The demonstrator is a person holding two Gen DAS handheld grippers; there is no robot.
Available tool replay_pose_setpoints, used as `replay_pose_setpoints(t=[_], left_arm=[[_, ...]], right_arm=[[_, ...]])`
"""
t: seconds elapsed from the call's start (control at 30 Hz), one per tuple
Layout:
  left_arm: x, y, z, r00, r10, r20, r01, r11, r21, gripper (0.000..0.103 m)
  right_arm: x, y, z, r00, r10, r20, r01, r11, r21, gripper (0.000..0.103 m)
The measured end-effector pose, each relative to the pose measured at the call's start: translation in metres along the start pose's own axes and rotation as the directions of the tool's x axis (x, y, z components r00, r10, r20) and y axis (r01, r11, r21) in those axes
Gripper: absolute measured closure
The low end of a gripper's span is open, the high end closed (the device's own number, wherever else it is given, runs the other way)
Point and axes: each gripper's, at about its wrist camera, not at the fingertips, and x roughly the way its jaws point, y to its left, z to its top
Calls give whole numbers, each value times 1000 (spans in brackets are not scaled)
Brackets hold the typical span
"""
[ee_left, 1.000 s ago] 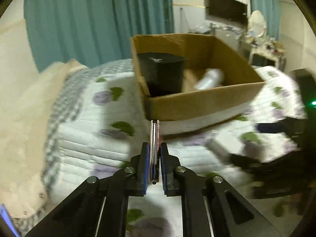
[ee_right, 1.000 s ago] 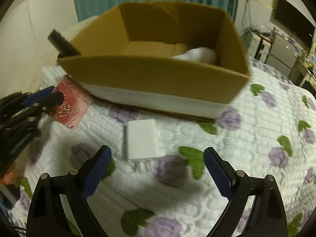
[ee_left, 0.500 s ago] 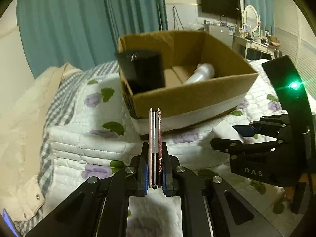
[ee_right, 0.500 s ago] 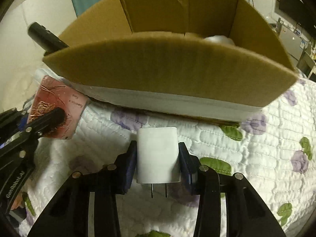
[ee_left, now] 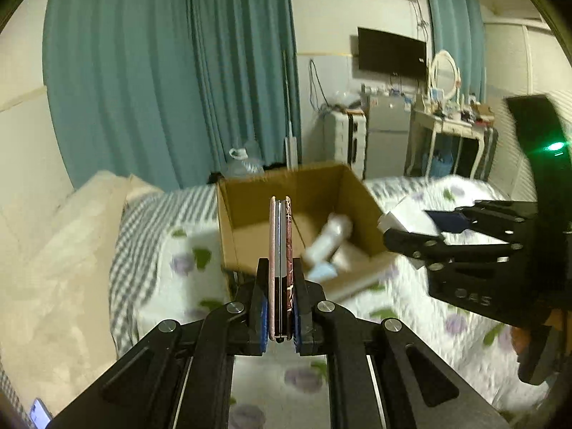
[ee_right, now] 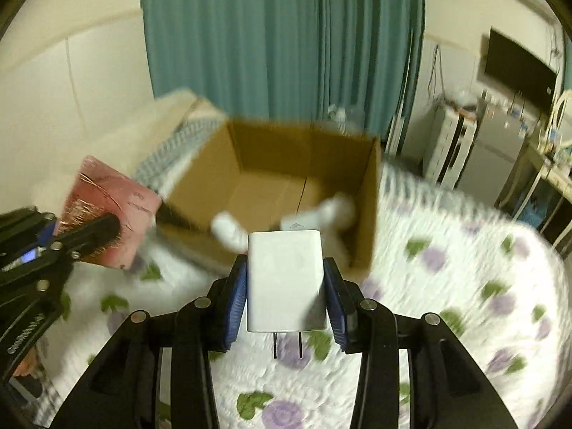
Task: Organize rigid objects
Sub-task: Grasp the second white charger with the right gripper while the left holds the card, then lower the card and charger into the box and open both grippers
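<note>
Both fingers point(ee_right: 236, 295) pinch the white charger point(ee_right: 286, 280) above the box point(ee_right: 304, 164).

Teal curtains point(ee_left: 171, 82) hang against cream walls point(ee_left: 21, 136), with a dark television point(ee_left: 392, 53) mounted high. Below it stand a small fridge point(ee_left: 388, 143) and a cluttered white dressing table point(ee_left: 450, 125) with an oval mirror point(ee_left: 443, 71).

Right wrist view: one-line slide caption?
Right gripper holds a white charger above the quilt, facing the open cardboard box.
</note>
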Motion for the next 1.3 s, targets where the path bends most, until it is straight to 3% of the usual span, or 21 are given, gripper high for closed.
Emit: replay_pose_setpoints(t=[0.13, 0.33, 0.6, 0.67, 0.7, 0.73, 0.77, 0.8, 1.1, 1.3], left_arm=[[22, 3, 34, 1000, -4, -1, 4, 1000, -4, 93], [92, 9, 57, 997, 16, -82, -16, 1000, -2, 93], [152, 3, 43, 983, 32, -179, -22, 998, 55, 93], [156, 2, 41, 982, 40, -183, -25, 996, 81, 89], [155, 0, 40, 983, 56, -173, -40, 995, 93, 79], [153, -1, 40, 985, 70, -159, -54, 993, 102, 54], [150, -1, 41, 986, 79, -144, -64, 992, 107, 40], [145, 0, 42, 989, 89, -119, -76, 991, 107, 33], [105, 22, 51, 995, 95, -30, -94, 995, 46, 32], [108, 45, 46, 993, 111, -40, -111, 994, -6, 32]], right_arm=[[-16, -4, 39, 998, -7, 69, 9, 1000, -25, 63], [11, -11, 73, 995, 1, 99, 2, 1000, -29, 63], [77, -37, 64, 999, 13, 39, -13, 1000, -3, 63], [86, -42, 57, 1000, 15, 28, -15, 1000, 7, 63], [90, -46, 53, 1000, 17, 22, -17, 1000, 14, 63], [93, -48, 51, 1000, 17, 17, -18, 1000, 21, 63], [94, -50, 48, 1000, 15, 12, -16, 1000, 25, 63], [95, -51, 46, 1000, 11, 7, -11, 1000, 27, 63], [78, -46, 62, 999, -30, 13, 30, 999, 10, 63], [117, -37, 72, 999, -3, -48, 5, 999, 32, 63]])
